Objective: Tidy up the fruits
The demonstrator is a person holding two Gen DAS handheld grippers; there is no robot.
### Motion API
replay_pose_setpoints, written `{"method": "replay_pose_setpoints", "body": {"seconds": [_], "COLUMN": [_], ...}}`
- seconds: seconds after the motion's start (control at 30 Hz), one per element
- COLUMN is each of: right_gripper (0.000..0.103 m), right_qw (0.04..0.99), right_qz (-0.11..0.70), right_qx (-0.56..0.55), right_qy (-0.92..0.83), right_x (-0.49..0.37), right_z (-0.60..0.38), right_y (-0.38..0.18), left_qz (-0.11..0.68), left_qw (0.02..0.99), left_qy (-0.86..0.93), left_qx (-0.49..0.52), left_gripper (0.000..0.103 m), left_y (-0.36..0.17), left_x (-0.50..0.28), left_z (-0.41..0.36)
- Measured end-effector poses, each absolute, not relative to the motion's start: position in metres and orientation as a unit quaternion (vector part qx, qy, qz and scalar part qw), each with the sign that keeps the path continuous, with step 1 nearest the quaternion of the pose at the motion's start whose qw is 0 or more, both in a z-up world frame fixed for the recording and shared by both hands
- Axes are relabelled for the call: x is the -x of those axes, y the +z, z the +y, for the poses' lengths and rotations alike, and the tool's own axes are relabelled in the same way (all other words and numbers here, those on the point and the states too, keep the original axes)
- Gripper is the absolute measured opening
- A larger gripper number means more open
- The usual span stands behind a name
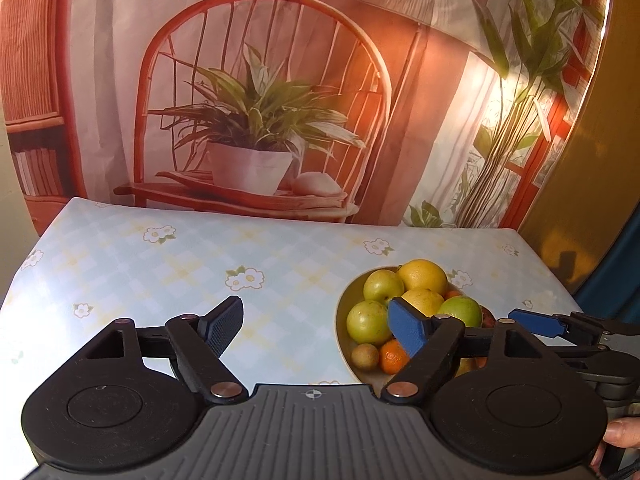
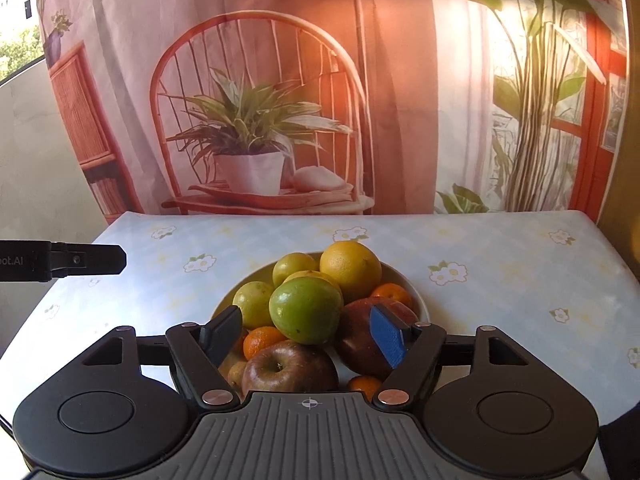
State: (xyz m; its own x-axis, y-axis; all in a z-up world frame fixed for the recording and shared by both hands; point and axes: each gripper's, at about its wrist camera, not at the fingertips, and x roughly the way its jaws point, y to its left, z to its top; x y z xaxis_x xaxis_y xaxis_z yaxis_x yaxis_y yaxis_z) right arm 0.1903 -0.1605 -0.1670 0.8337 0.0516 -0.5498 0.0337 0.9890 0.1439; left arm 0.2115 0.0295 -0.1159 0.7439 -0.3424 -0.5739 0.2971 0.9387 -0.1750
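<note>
**Fruit pile sits ahead of the right tongs**

The right gripper [image 2: 308, 334] stands open and empty, with the fruit bowl [image 2: 416, 300] directly ahead and the green apple [image 2: 306, 310] between its fingers. The left gripper [image 1: 320, 330], open and empty, has the bowl off to its right, so the right hand is nearer.

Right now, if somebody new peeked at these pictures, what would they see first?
Probably the round cream bowl heaped with fruit on the pale blue flowered tablecloth, with a big shiny green apple on top and a large yellow citrus behind it. The right gripper hangs open just in front of the pile, holding nothing. Behind the table hangs a printed backdrop of a potted plant on a red chair.
</note>
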Motion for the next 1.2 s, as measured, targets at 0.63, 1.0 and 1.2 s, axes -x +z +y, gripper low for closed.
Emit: {"method": "replay_pose_setpoints", "body": {"seconds": [0.63, 1.0, 1.2], "right_gripper": [0.102, 0.102, 0.102], "right_qw": [0.964, 0.961, 0.962], "right_qz": [0.253, 0.264, 0.264], "right_qx": [-0.065, -0.063, -0.048], "right_qy": [-0.042, -0.049, -0.047], "right_x": [-0.130, -0.108, -0.101], "right_z": [-0.155, -0.148, -0.139], "right_y": [-0.078, -0.056, -0.049], "left_qz": [0.252, 0.244, 0.248], "left_qw": [0.950, 0.956, 0.959], "left_qy": [-0.186, -0.163, -0.140], "left_qx": [0.005, 0.003, -0.001], "left_gripper": [0.096, 0.096, 0.096], "left_y": [-0.035, -0.013, -0.011], "left_x": [-0.150, -0.120, -0.113], "left_z": [0.033, 0.042, 0.048]}}
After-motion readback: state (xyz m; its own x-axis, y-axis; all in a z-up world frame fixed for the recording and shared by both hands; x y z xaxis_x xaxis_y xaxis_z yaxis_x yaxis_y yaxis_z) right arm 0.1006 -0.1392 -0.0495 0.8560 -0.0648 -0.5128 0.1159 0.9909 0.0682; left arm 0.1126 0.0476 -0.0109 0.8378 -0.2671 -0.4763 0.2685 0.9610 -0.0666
